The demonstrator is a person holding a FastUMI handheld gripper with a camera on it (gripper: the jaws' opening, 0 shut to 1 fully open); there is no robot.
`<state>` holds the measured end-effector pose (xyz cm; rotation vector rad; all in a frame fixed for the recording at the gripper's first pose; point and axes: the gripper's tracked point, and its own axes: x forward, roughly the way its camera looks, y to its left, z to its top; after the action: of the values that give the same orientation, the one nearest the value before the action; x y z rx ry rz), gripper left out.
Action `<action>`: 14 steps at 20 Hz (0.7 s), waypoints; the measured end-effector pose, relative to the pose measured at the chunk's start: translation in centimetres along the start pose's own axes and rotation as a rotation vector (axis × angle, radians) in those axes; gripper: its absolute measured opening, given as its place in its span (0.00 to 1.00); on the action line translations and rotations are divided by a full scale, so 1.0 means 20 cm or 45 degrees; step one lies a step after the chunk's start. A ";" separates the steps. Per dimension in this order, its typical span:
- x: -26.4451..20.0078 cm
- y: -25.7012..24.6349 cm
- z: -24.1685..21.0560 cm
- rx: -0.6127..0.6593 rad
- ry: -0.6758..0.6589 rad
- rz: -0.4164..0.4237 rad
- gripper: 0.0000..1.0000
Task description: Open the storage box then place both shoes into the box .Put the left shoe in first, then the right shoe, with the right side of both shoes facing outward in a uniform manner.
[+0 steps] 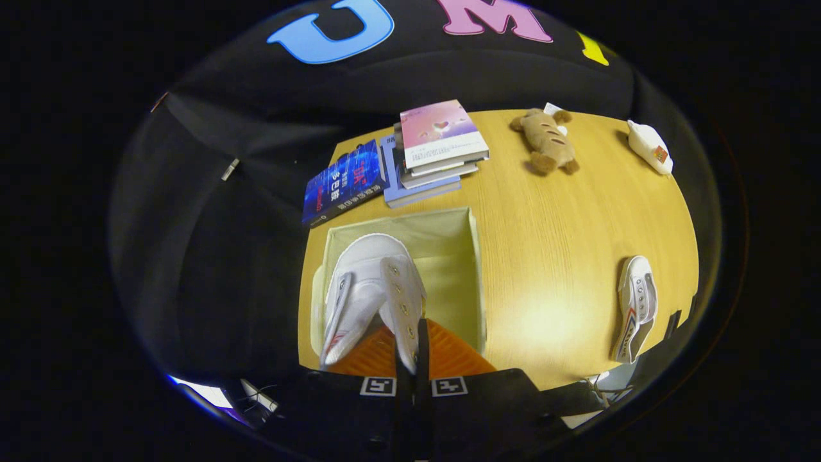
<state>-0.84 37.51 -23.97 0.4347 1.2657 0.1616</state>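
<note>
gripper [414, 359] fingers are closed on the eyelet flap of a white shoe [369, 289], pinching just that thin side, shoe hanging toe-forward over the open storage box [478, 282]. lid is already off or folded, can't tell which. the second white shoe [636, 308] lies on the table [545, 218], well apart to the right of the box, near the table's edge. risk as i judge it: the grip is on a floppy flap only, so the shoe may swing or slip out and land twisted, wrong side facing out. it may also catch the box's soft wall and fold it in. the box leaves little spare room for the second shoe unless this one goes tight to the left wall. stack of books [436, 154] sits just beyond the box's far wall, plush toy [545, 141] farther off. bare table between the box and the second shoe leaves open room to move.
</note>
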 end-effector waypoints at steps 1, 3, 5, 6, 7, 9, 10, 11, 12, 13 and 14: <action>0.04 0.02 -0.02 0.005 0.004 -0.017 0.05; 0.10 0.04 -0.01 -0.002 0.002 -0.051 0.06; 0.15 0.05 -0.02 0.018 0.017 -0.071 0.06; 0.17 0.05 -0.02 0.033 0.019 -0.079 0.06; 0.19 0.06 -0.02 0.041 0.023 -0.085 0.06; 0.21 0.07 -0.01 0.044 0.023 -0.088 0.06; 0.22 0.08 -0.01 0.042 0.027 -0.083 0.07; 0.23 0.10 -0.01 0.042 0.035 -0.059 0.08; 0.24 0.13 -0.02 0.041 0.041 -0.028 0.11; 0.25 0.15 -0.03 0.032 0.056 -0.002 0.22; 0.25 0.18 -0.04 0.027 0.063 0.028 0.26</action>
<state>0.35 42.64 -27.07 0.4656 1.3122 0.1786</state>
